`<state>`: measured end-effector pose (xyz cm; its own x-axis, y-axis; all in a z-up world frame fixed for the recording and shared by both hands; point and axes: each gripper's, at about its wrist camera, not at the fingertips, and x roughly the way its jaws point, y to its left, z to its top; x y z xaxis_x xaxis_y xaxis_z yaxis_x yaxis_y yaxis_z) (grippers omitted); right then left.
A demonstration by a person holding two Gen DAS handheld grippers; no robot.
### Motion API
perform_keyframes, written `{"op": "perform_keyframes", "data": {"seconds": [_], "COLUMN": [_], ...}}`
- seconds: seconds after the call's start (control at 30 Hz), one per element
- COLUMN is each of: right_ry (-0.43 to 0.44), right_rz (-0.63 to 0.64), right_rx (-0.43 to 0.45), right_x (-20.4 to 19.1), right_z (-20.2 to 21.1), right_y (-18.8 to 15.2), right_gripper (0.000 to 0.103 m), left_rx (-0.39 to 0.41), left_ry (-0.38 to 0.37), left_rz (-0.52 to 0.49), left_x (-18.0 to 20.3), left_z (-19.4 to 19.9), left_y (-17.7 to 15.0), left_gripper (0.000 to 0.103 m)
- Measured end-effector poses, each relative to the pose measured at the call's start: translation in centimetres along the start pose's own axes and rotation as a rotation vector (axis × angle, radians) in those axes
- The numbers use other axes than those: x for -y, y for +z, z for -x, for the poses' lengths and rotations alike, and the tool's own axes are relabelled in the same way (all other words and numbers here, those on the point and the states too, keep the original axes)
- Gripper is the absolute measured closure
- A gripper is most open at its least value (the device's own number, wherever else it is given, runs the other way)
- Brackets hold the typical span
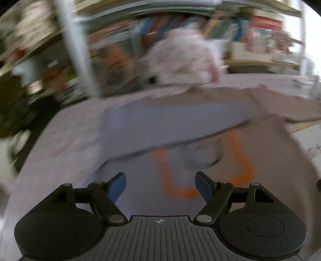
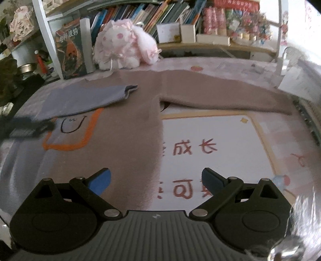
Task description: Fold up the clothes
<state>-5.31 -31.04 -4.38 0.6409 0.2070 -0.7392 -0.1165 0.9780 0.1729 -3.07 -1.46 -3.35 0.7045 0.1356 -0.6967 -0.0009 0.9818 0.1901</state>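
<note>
A brown and blue-grey sweater (image 2: 128, 124) lies flat on the table, with an orange outline and a smiling face on its front. Its blue-grey left sleeve (image 2: 84, 100) is folded across the chest. Its brown right sleeve (image 2: 220, 94) stretches out to the right. My right gripper (image 2: 156, 180) is open and empty above the sweater's lower right edge. My left gripper (image 1: 160, 185) is open and empty above the sweater's blue-grey side (image 1: 144, 184), close to the orange outline (image 1: 176, 190); this view is blurred. The left gripper also shows dark and blurred in the right wrist view (image 2: 30, 126).
A pink plush rabbit (image 2: 124, 46) sits at the table's back edge beside upright books (image 2: 70, 50). Shelves of books (image 2: 160, 14) stand behind. A printed table mat with red characters (image 2: 210, 148) lies right of the sweater. A white metal post (image 2: 46, 38) rises at the back left.
</note>
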Motion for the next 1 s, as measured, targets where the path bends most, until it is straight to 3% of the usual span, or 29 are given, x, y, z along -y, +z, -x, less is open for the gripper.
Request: {"op": "perform_keyframes", "data": {"seconds": [0.13,0.23,0.37,0.5,0.6,0.67,0.77,1.0], "right_ry": [0.016,0.005,-0.041,-0.096,-0.094,-0.098,-0.081,-0.039], "right_rz": [0.010,0.017,0.019,0.011,0.021,0.004,-0.020,0.019], "right_rx": [-0.046,-0.065,-0.091,-0.092,-0.084,-0.081,-0.076,-0.070], "right_x": [-0.7,-1.3,-2.2,-3.0,-3.6,-3.9,-4.4,-7.2], "right_z": [-0.6,-0.6,-0.7,-0.4,-0.2,-0.1,-0.1,-1.0], "right_y": [0.0,-0.5,-1.0,-1.5,-1.8,-1.9,-2.0,-1.6], "right_gripper": [0.008,0.012,0.036,0.050,0.067,0.076,0.088,0.090], "left_rx": [-0.023,-0.067,-0.116,-0.116,-0.112,-0.111,-0.103,-0.094], "left_ry": [0.113,0.142,0.117,0.057,-0.014,-0.060,-0.086,-0.038], "left_rz": [0.098,0.131,0.132,0.182,0.243,0.268,0.268,0.291], "left_x": [-4.1,-6.1,-7.7,-8.8,-9.5,-9.7,-10.0,-12.4], "left_z": [1.6,1.1,-0.2,-0.7,-0.7,-0.7,-0.8,-1.8], "left_y": [-2.3,-3.2,-4.1,-4.6,-5.1,-5.1,-4.9,-4.1], "left_gripper": [0.025,0.025,0.025,0.027,0.046,0.076,0.098,0.098]}}
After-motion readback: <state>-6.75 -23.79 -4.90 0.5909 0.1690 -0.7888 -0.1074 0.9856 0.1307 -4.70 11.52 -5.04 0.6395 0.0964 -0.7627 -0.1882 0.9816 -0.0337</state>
